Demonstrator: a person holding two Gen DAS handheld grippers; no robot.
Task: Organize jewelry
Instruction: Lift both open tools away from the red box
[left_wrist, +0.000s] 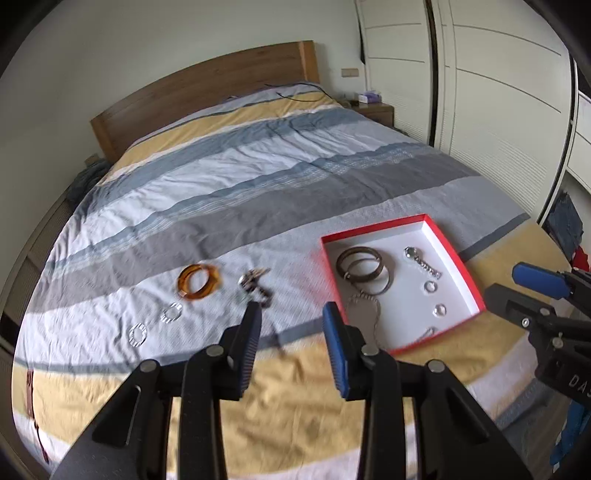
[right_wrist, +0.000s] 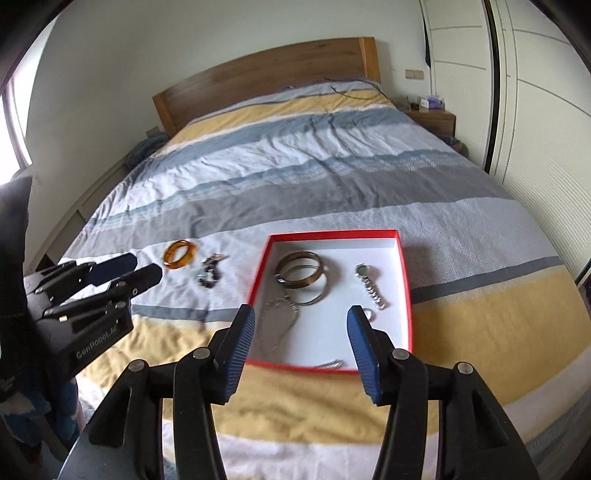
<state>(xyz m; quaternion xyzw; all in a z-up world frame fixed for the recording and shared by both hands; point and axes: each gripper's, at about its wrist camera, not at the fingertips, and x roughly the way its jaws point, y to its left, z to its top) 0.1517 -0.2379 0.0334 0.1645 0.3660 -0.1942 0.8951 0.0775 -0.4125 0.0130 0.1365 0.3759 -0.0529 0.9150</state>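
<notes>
- While both tools hang over the foot of the striped quilted bed (left_wrist: 258, 177), your left gripper (left_wrist: 291, 314) has its jaws spread with nothing between them, and your right gripper (right_wrist: 301, 317) is spread wider, also holding nothing.
- Loose on the quilt, left of the shallow red-rimmed white cardboard tray (left_wrist: 458, 258): the translucent amber plastic bangle (left_wrist: 199, 281), the dark tangled beaded piece (left_wrist: 255, 285), and two flat silvery openwork rings (left_wrist: 155, 324).
- That bangle looks light, rigid and glossy, so I'd expect it to skate; pinch across one side of the hoop rather than spanning it.
- The beaded tangle looks limp and will likely sag and trail; take it at the thickest bunch.
- The flat rings lie flush on soft cloth, probably the hardest pick; press a fingertip into the quilt beside the rim.
- Already in the tray: stacked dark metal bangles (right_wrist: 301, 275), a silver link watch (right_wrist: 369, 286), a thin silver chain (right_wrist: 279, 325) and small rings.
- Bare white floor shows along the tray's far side; drop there.
- You have open quilt all around, but the tray's low wall nearest the loose pieces needs clearing, and the right gripper crowds its near corner.
</notes>
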